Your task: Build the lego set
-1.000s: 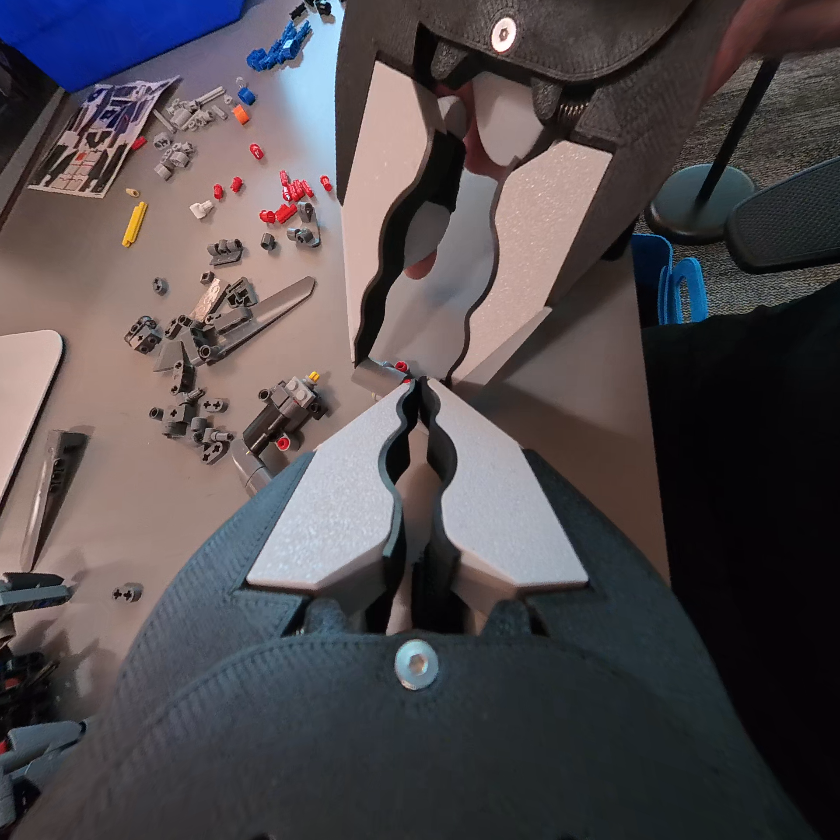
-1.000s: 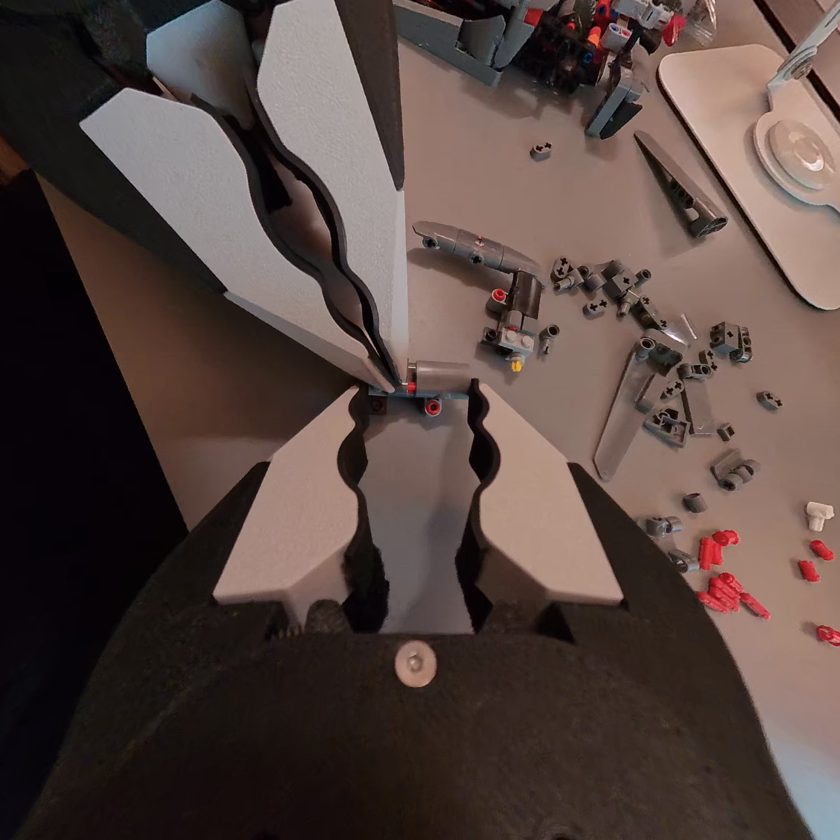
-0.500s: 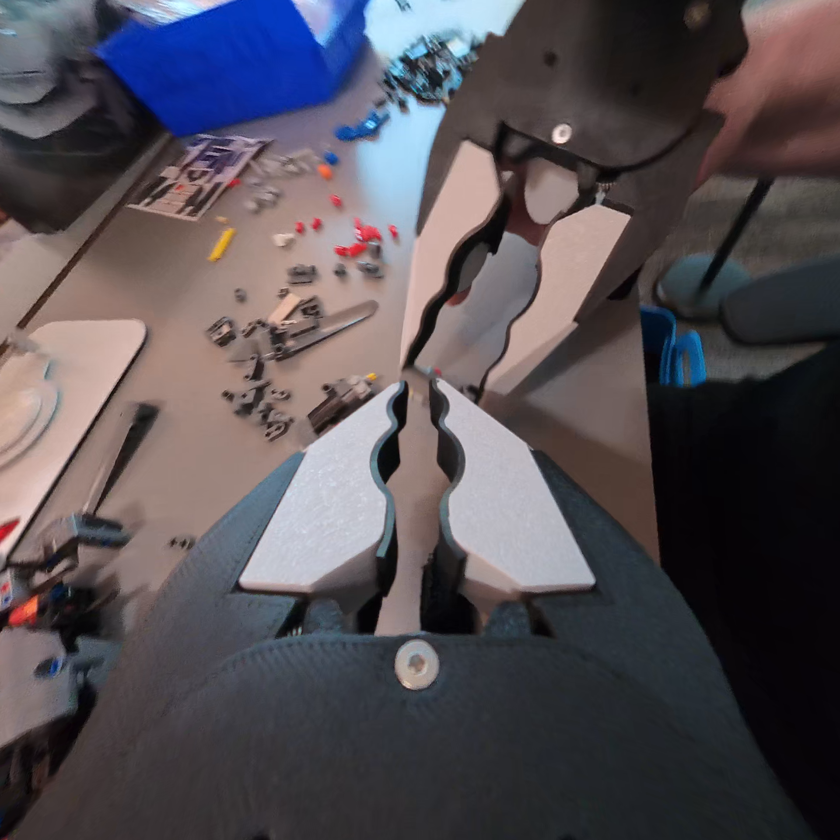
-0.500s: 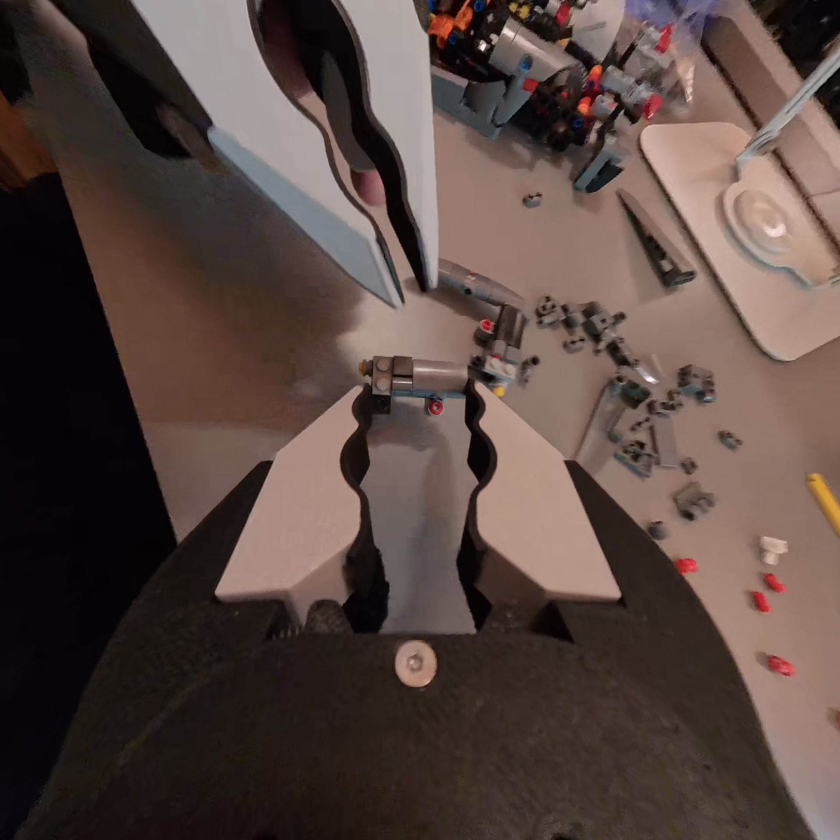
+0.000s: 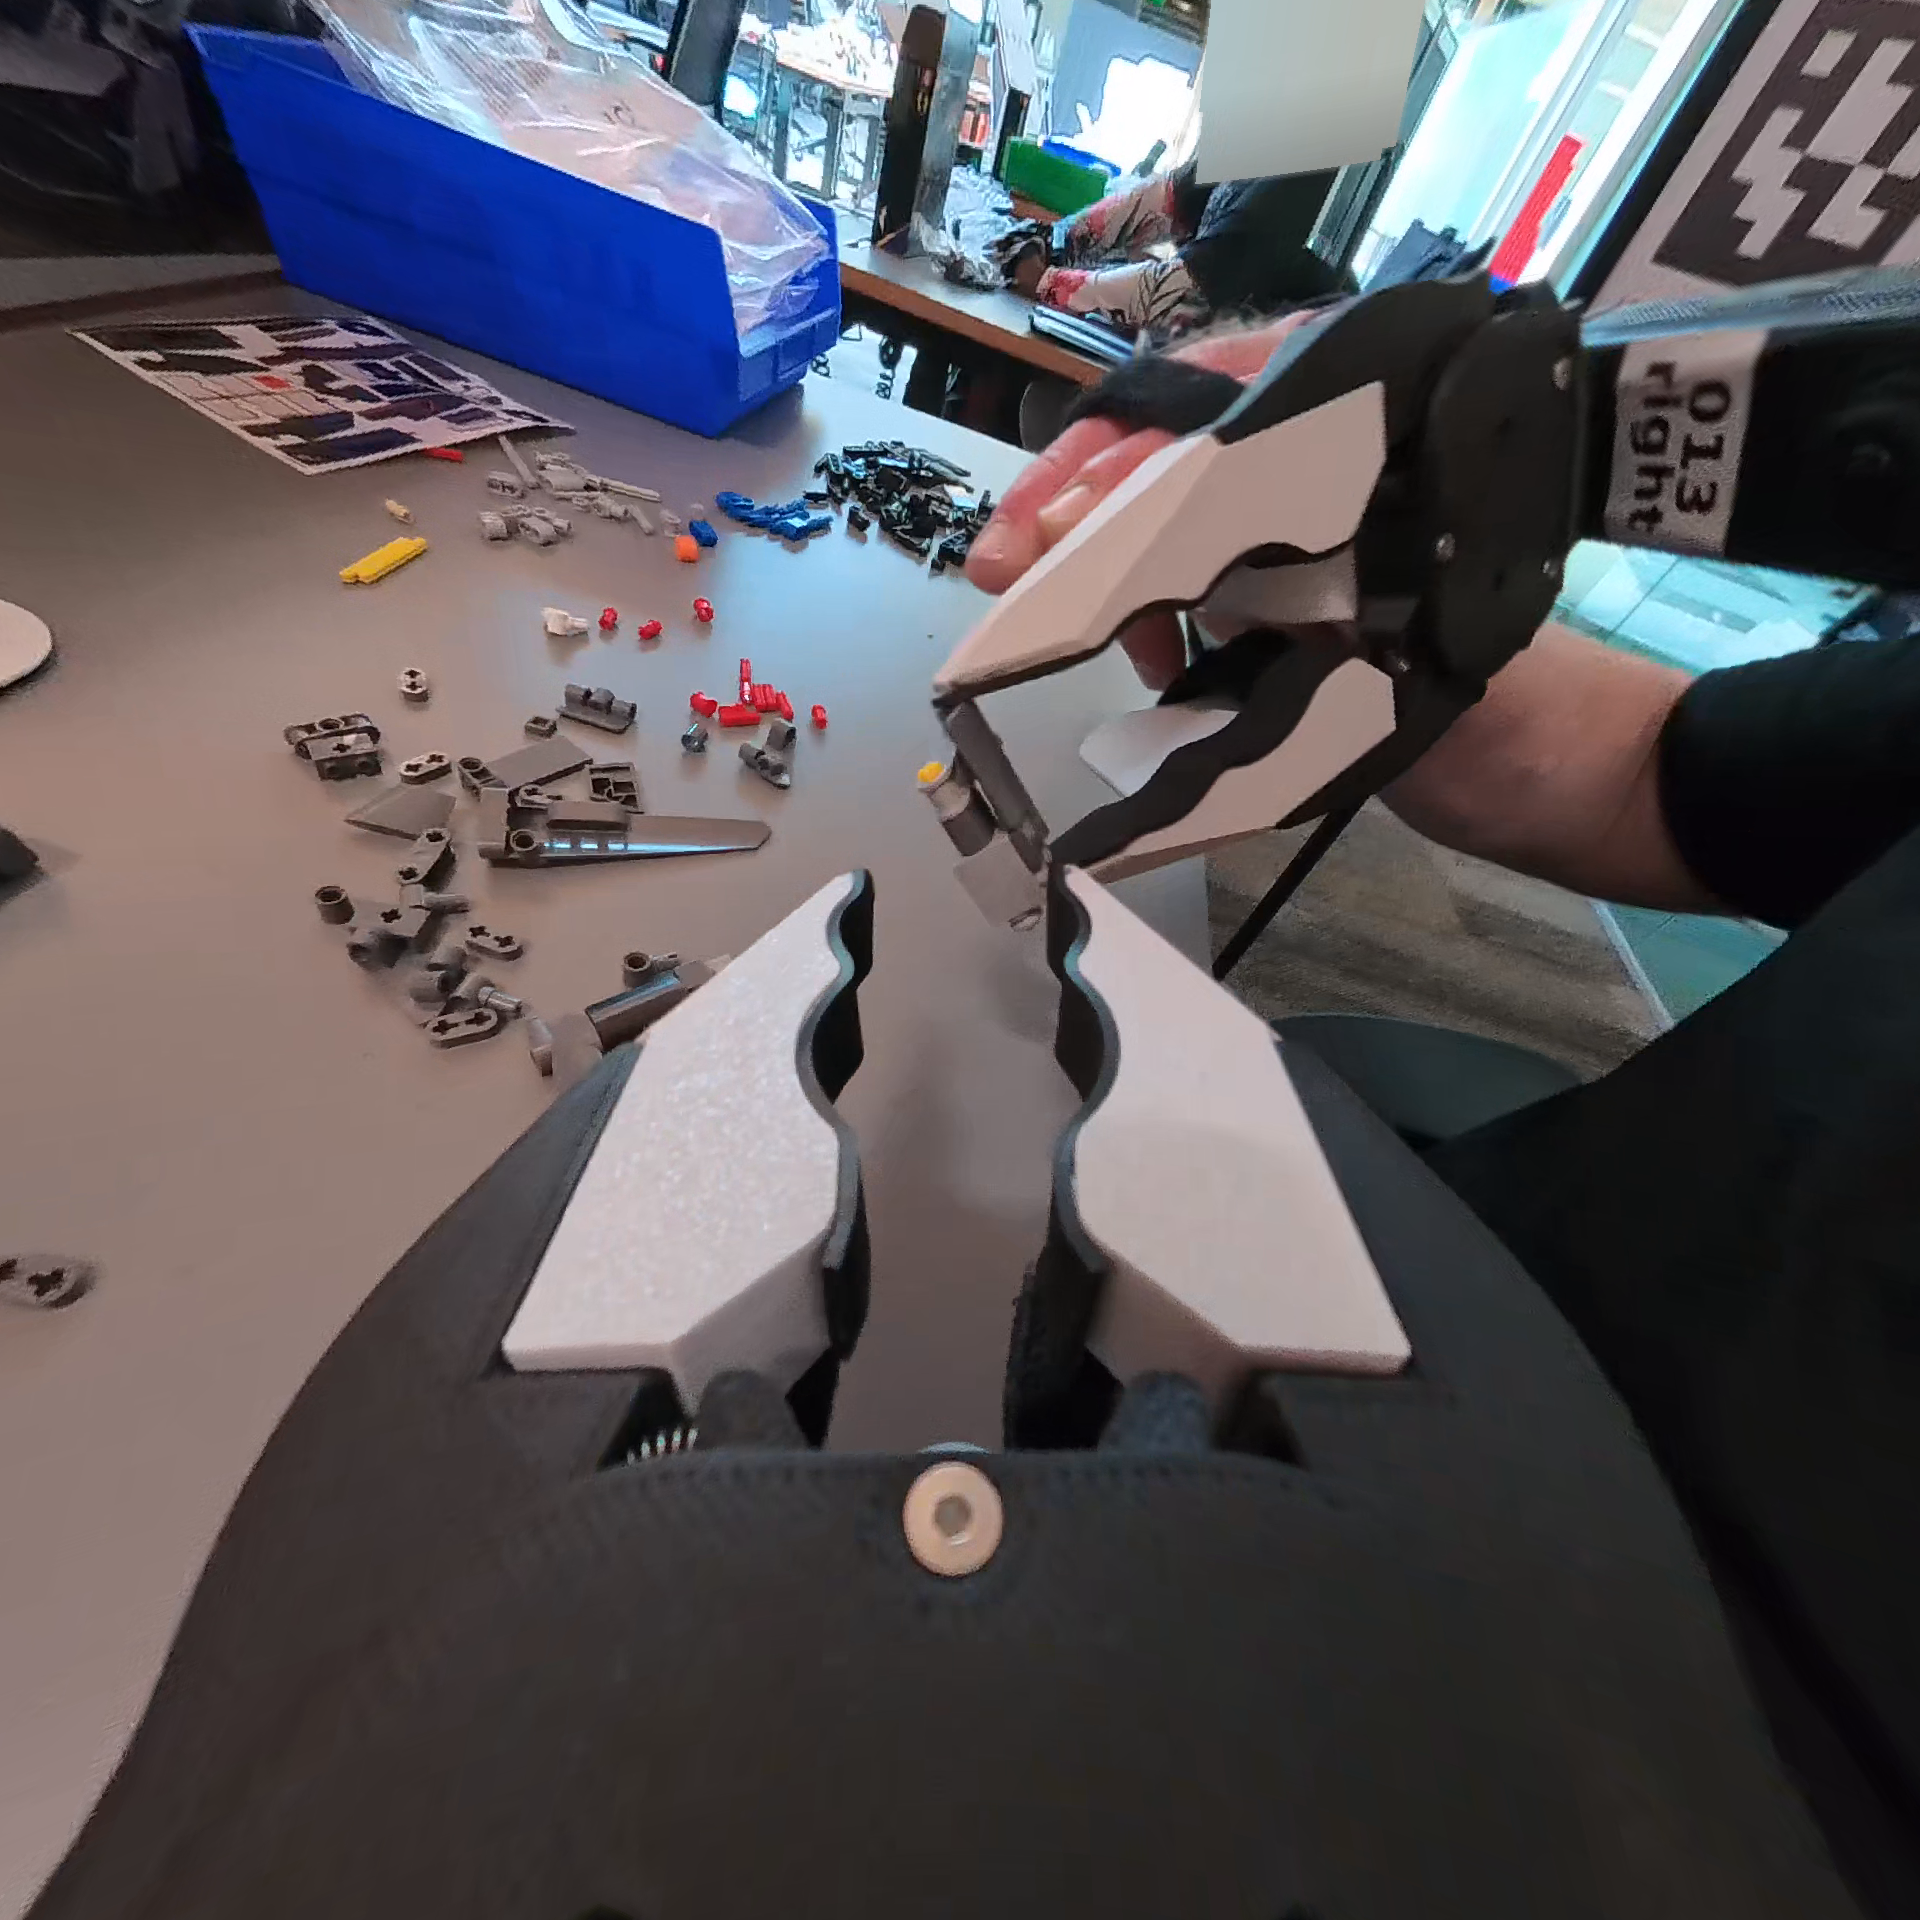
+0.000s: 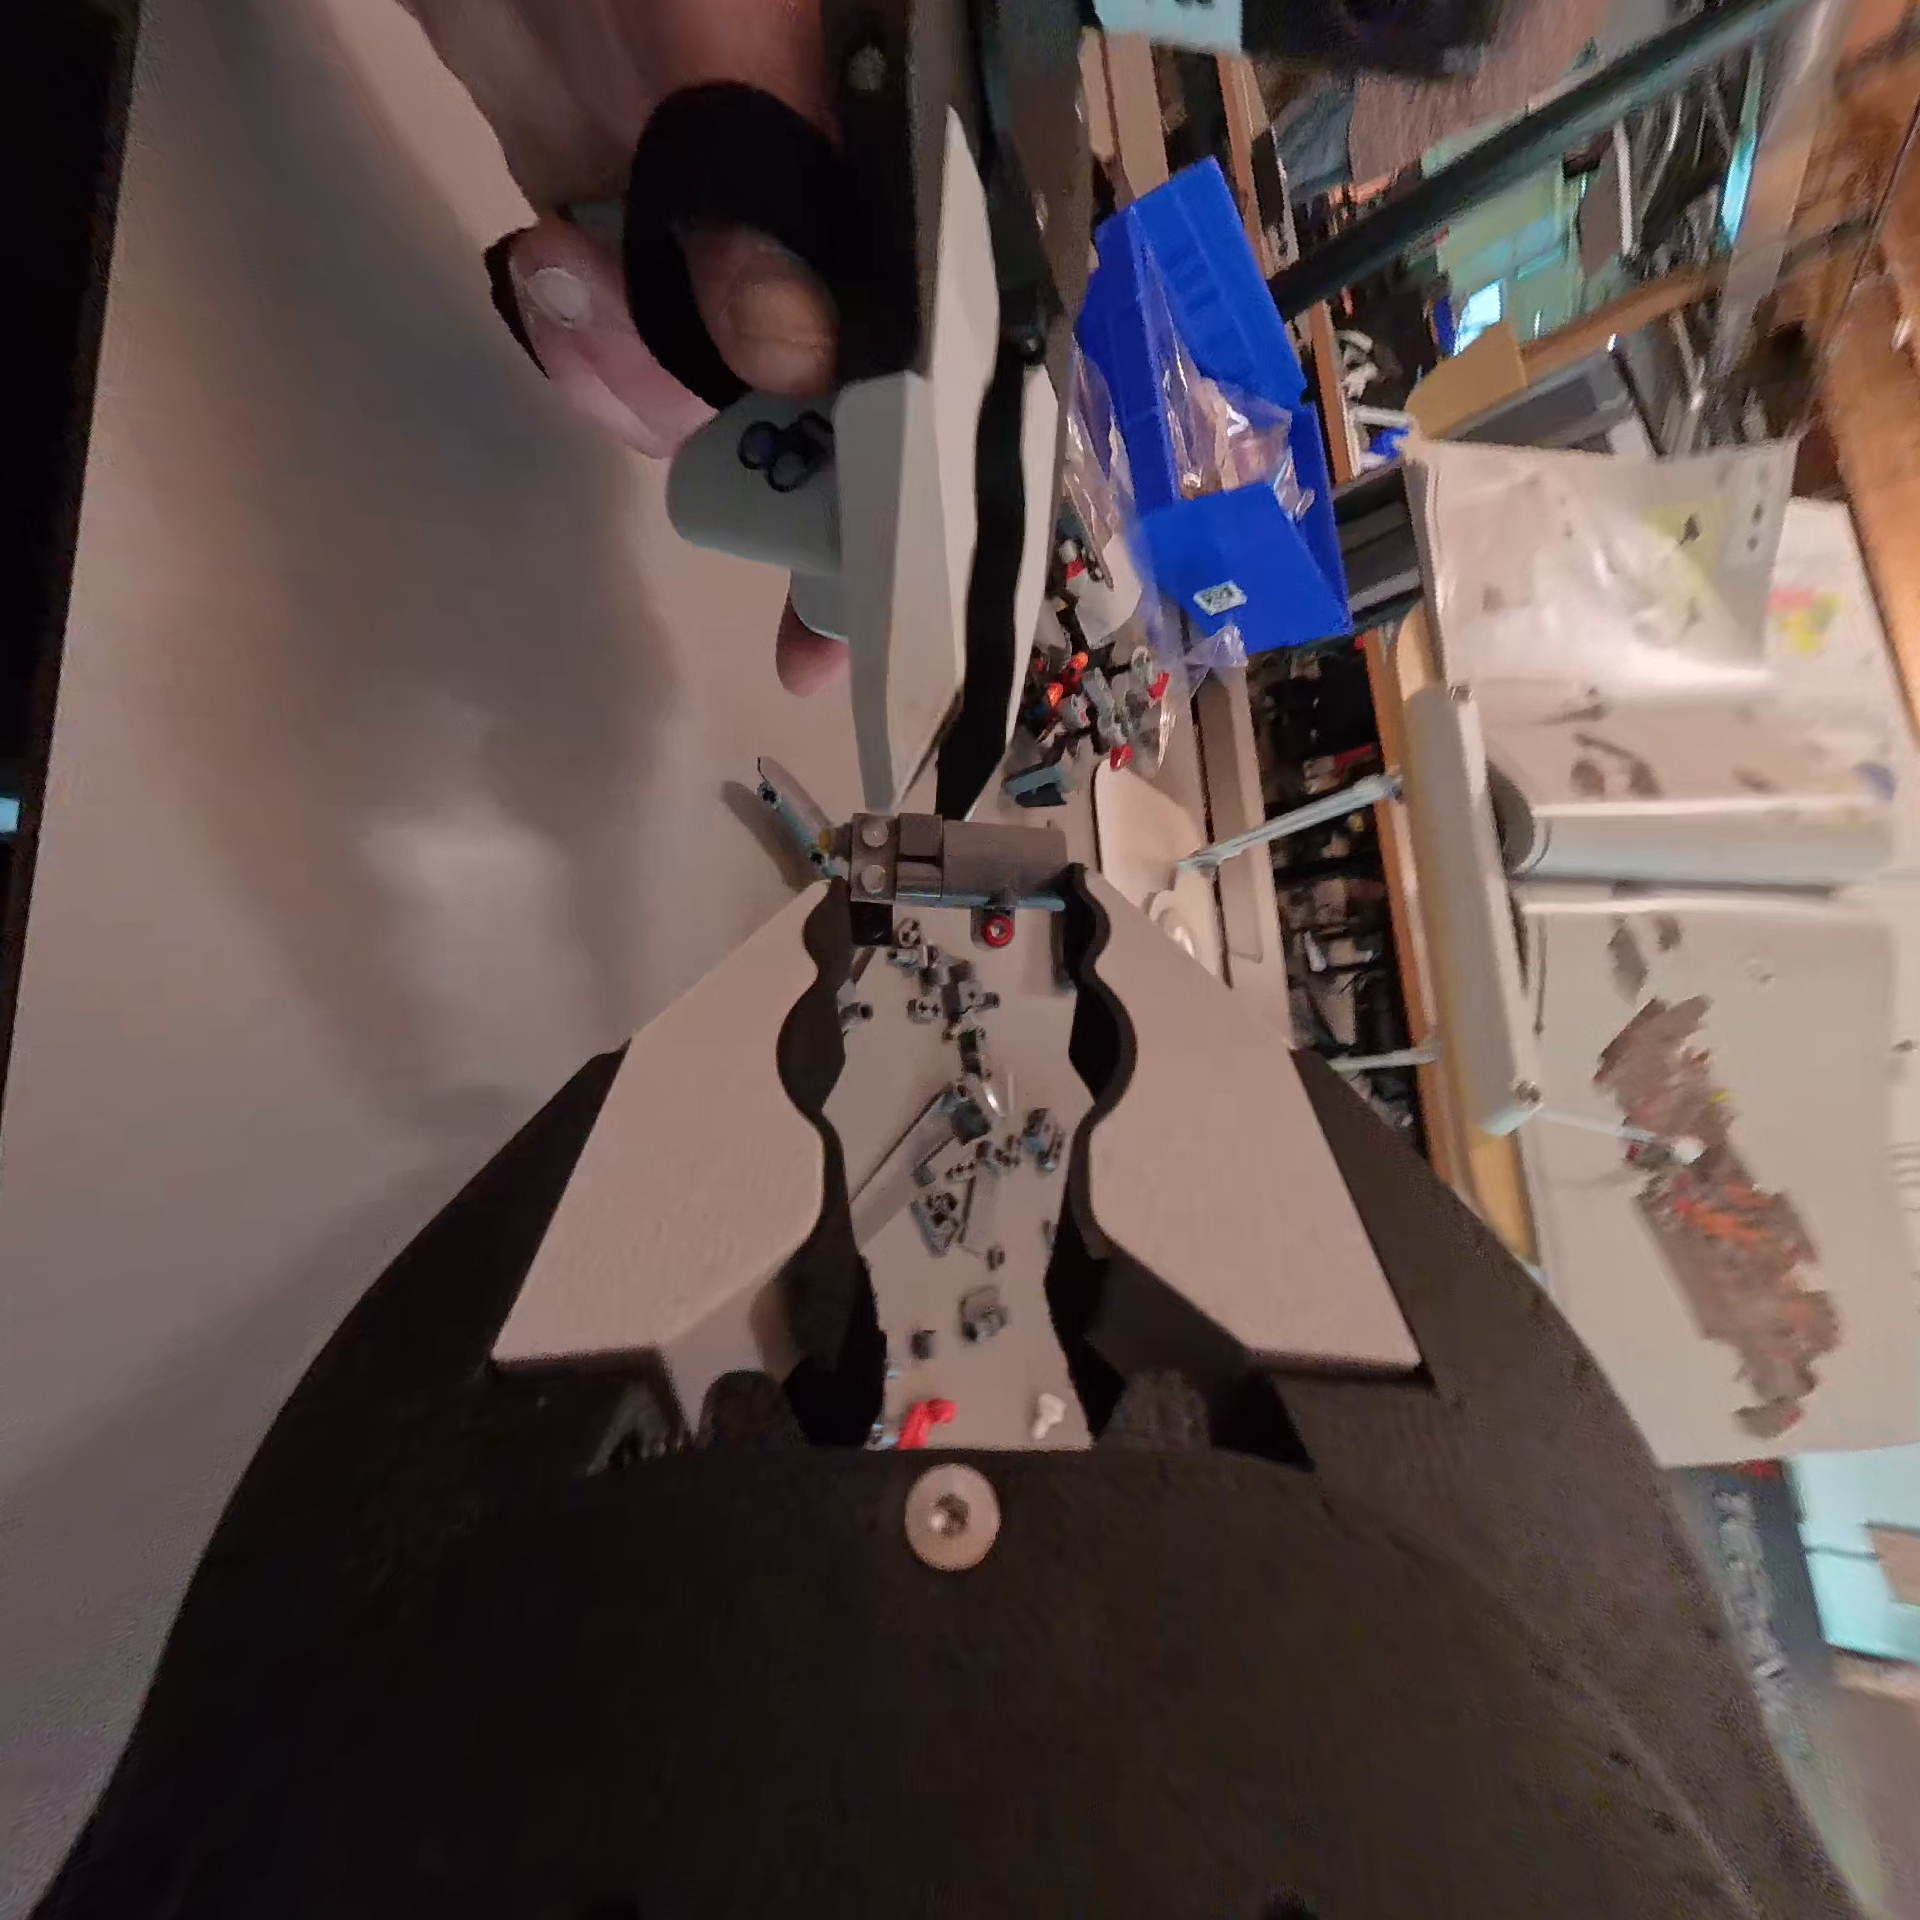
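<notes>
Now, right hand-held gripper [image 6: 951,894]: clamped on grey brick assembly [image 6: 961,857], lifted above counter [image 5: 208,1091]
Left hand-held gripper [image 5: 961,894]: jaws apart, bare, just beside assembly
Below: loose grey pieces [image 5: 499,810]

So the table [image 5: 208,1091] has loose brick parts scattered all over the middle, with one long tapered piece [image 5: 634,836] lying in among them. Behind that scatter there's a sticker sheet [image 5: 301,390] lying flat, and the storage bin [image 5: 499,249] sits just behind and to the right of it, with a plastic bag [image 5: 561,104] in it. The right gripper [image 5: 997,779] is up off the table at the right, over its near edge, with a small brick assembly [image 5: 982,821] clamped between its fingertips. The left gripper [image 5: 961,894] sits right in front of that assembly, jaws apart, nothing between them.
</notes>
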Motion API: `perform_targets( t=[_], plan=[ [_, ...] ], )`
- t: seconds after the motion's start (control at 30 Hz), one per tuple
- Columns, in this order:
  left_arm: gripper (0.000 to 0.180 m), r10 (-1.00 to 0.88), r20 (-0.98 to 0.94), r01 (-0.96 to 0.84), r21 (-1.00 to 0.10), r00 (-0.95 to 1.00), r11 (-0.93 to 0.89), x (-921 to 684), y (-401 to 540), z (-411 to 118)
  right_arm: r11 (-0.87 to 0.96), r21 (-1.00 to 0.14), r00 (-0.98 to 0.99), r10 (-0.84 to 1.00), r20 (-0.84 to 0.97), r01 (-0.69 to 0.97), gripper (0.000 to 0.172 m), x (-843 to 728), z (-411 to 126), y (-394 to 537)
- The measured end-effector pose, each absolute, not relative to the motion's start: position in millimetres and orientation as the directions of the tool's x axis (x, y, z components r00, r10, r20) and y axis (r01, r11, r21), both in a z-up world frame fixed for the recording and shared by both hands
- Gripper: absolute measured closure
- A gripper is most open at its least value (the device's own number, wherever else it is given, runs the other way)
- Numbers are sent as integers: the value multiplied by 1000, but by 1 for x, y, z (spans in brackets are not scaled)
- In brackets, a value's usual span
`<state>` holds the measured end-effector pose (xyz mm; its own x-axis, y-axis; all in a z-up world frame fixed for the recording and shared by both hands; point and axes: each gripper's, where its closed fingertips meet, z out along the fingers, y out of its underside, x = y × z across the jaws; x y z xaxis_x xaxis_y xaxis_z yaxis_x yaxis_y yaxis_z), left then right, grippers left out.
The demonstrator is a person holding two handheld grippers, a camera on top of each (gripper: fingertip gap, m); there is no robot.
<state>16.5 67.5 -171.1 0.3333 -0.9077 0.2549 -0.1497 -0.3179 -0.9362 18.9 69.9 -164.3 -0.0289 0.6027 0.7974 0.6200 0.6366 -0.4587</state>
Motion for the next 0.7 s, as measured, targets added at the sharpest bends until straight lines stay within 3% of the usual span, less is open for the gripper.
perform_targets(
  t=[0.27, 0.43, 0.5, 0.63, 0.7],
  plan=[
    [164, -913, 321, -101, -930, 251, -354, 26, 62, -168, 747, -246, -202, 453, 868, 617, 133, 12, -165, 65],
    [166, -901, 350, -32, -928, 258, -370, 25, 70, -163, 712, -272, -135, 458, 879, 647, 126, 13, -155, 75],
    [166, -899, 345, 29, -936, 270, -351, 21, 75, -153, 669, -342, -30, 479, 877, 661, 121, 18, -143, 80],
    [166, -875, 411, 225, -906, 256, -359, 11, 84, -126, 489, -654, 275, 638, 719, 577, 122, 27, -124, 82],
    [166, -857, 464, 310, -867, 223, -389, 11, 87, -117, 420, -716, 365, 650, 666, 558, 123, 26, -125, 83]
  ],
)
